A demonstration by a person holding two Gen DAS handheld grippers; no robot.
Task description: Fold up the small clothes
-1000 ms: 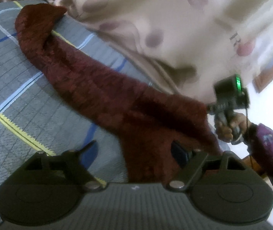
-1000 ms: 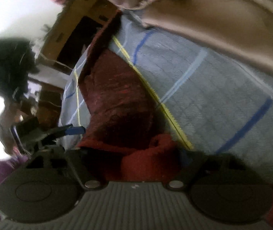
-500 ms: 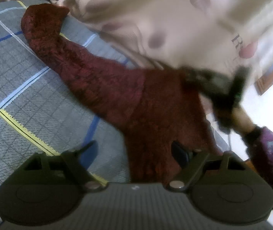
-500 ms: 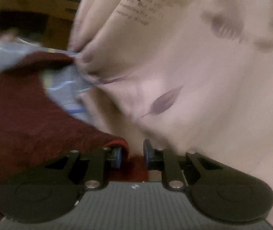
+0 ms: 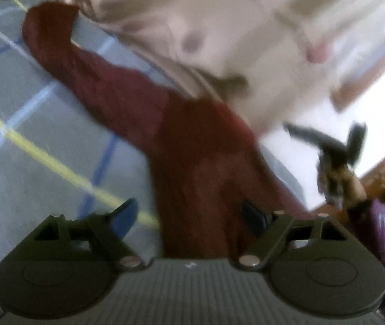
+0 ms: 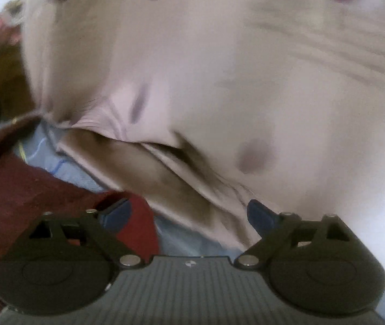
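Ahead of my right claw [image 6: 189, 216] the quilt [image 6: 219, 81] walls off the way; only a strip of bed [image 6: 181, 238] lies free below. Left of my left claw [image 5: 189, 216] the bed is bare; the garment [image 5: 192, 162] lies straight ahead.

Dark red knitted garment [image 5: 192, 146] on the bed

It lies flat and partly folded on the grey checked bedsheet [image 5: 30, 168], one long sleeve stretching away towards the far left, its body doubled over nearer the camera; its far edge lies beside the beige spotted blanket [image 5: 219, 27].
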